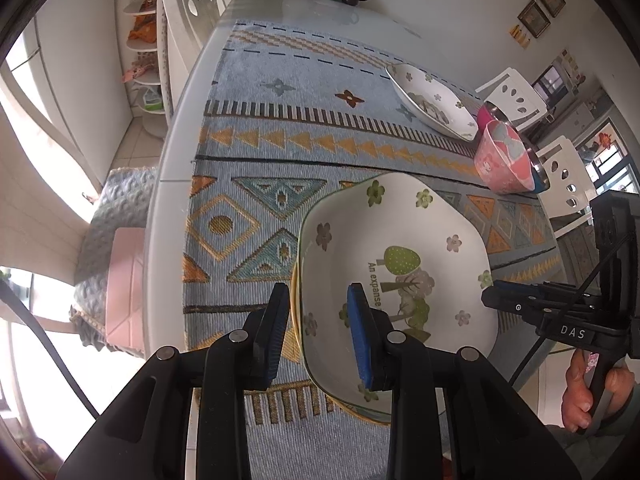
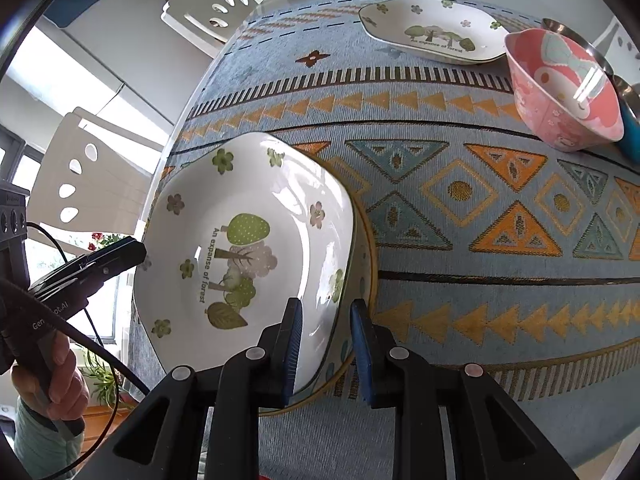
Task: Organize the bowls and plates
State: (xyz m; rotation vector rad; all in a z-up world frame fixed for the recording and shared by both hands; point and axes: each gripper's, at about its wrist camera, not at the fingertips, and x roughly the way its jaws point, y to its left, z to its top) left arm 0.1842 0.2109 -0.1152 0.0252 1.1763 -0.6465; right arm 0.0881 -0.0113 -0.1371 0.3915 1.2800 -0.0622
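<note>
Two grippers, left gripper (image 1: 320, 332) and right gripper (image 2: 326, 350), are pinching opposite rims of the flowery plate (image 2: 256, 216), fingers nearly closed, over another plate (image 2: 366, 240) on the desk (image 1: 168, 184). Uneven lifting is risking slipping, chipping.

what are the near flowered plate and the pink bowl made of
Near flowered plate: likely glazed ceramic, glossy white with sharp window glints. Pink bowl: probably melamine or plastic, with a printed cartoon and a softer sheen; cannot be sure.
</note>
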